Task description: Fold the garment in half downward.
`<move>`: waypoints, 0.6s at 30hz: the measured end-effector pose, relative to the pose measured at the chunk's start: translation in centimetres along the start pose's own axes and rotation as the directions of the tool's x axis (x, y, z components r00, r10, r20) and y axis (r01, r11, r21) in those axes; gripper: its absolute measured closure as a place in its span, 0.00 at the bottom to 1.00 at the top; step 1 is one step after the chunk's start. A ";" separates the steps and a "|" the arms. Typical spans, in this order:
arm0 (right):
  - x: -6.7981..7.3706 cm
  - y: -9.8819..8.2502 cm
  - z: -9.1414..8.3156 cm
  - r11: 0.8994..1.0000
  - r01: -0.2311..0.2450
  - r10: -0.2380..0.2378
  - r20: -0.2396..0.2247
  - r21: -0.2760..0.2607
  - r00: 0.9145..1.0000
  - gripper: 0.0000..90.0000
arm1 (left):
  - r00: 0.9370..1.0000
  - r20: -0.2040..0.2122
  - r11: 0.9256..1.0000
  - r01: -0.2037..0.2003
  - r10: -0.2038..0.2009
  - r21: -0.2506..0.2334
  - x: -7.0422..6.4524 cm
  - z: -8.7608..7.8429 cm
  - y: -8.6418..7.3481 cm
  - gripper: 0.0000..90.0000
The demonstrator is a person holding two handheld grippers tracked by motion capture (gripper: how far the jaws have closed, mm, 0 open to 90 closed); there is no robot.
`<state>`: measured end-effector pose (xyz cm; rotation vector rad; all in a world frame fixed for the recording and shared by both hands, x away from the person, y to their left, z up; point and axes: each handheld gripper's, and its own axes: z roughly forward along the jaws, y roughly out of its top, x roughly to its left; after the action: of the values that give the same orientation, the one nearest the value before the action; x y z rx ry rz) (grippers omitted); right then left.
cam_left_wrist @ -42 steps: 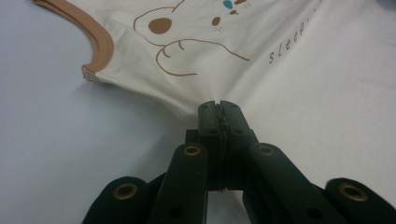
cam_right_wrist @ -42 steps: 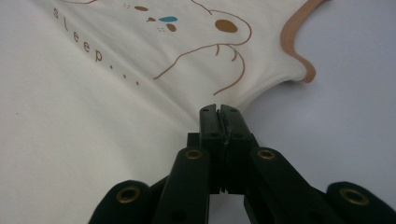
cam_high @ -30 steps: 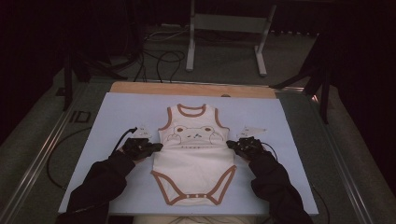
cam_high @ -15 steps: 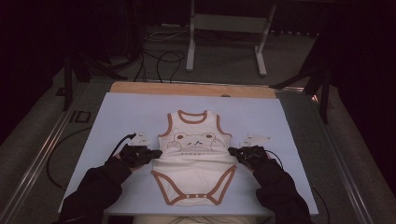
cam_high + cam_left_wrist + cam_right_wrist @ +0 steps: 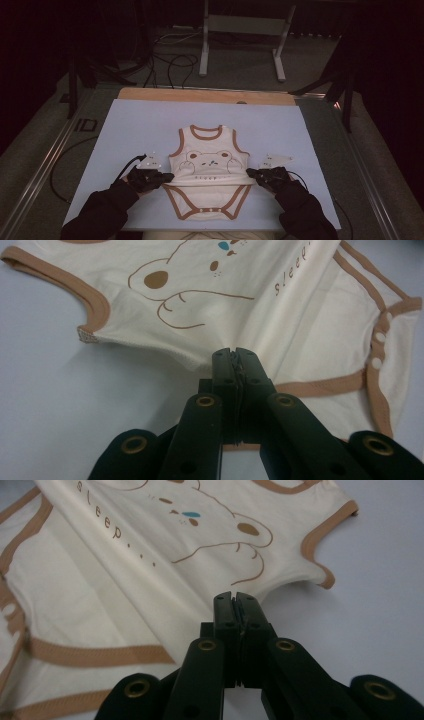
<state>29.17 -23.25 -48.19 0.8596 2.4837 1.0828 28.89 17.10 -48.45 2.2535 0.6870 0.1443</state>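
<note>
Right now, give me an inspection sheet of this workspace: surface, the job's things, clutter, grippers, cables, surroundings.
Surface: pale blue board on a table, with a wooden strip along the far edge.
Job's things: cream baby bodysuit with brown trim and a bear print, lying face up, neck toward the far side; its middle is drawn into a fold between the grippers.
Clutter: nothing seen on the board.
Grippers: left gripper shut on the bodysuit's side edge; right gripper shut on the opposite side edge.
Cables: one trails from the left gripper; loose black cables lie on the floor beyond the table.
Surroundings: dark room, a grey metal stand behind the table.
</note>
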 end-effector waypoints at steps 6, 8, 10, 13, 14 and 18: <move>0.8 -1.0 -0.1 1.000 0.000 0.001 -0.018 0.017 1.000 0.99 | 1.000 0.009 1.000 -0.003 0.003 0.007 -0.7 0.0 -0.7 1.00; 1.1 -1.1 -0.1 1.000 0.004 -0.004 -0.020 0.025 1.000 0.99 | 1.000 0.011 1.000 0.004 -0.004 0.007 -0.8 -0.1 -0.8 1.00; 1.4 -1.3 -0.1 1.000 0.007 -0.006 -0.023 0.027 1.000 0.99 | 1.000 0.013 1.000 0.001 -0.001 0.007 -0.9 -0.2 -0.9 1.00; 1.7 -1.5 -0.1 0.999 0.006 -0.005 -0.029 0.033 1.000 0.99 | 1.000 0.019 1.000 0.002 -0.003 0.008 -1.2 -0.3 -1.1 1.00; 1.7 -1.6 -0.1 0.999 0.006 -0.005 -0.032 0.036 0.999 0.99 | 1.000 0.020 1.000 0.003 -0.003 0.006 -1.3 -0.2 -1.2 1.00; 1.8 -2.0 -0.1 0.999 0.004 -0.002 -0.034 0.043 0.999 0.99 | 1.000 0.021 1.000 0.001 -0.002 0.017 -1.5 -0.1 -1.5 1.00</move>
<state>26.93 -23.22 -49.68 0.8562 2.5444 1.0547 26.90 17.21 -49.30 2.2672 0.6815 0.1149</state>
